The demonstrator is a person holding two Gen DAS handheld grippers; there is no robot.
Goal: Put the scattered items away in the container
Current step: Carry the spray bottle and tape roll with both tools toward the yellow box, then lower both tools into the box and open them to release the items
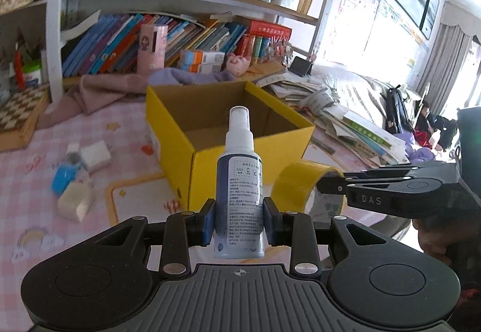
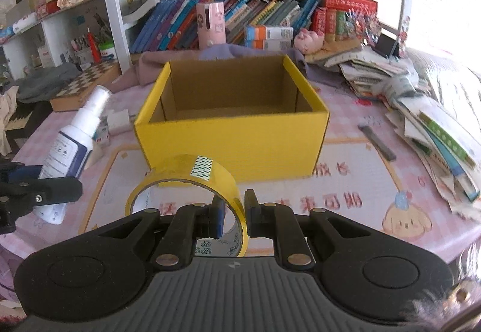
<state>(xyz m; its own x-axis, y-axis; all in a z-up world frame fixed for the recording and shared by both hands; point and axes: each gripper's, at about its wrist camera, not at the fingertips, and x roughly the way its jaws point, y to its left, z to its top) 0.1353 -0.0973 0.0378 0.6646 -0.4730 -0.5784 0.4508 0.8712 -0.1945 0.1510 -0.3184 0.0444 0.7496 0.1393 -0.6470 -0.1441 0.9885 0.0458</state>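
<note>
Left wrist view: left claw (image 1: 239,222) clamped on a spray bottle (image 1: 239,181), upright, short of the yellow box (image 1: 210,163) at 12 o'clock. Box floor looks bare, so nothing stowed yet, seemingly. At 9 o'clock, small packets (image 1: 76,175) lying loose on the bench (image 1: 30,181), unseen from the other side.

Right wrist view: right claw (image 2: 234,216) pinching the wall of a tape roll (image 2: 192,181), box (image 2: 231,145) at 12 o'clock, apart. Only here: a dark strip (image 2: 377,141) at 2 o'clock.
</note>
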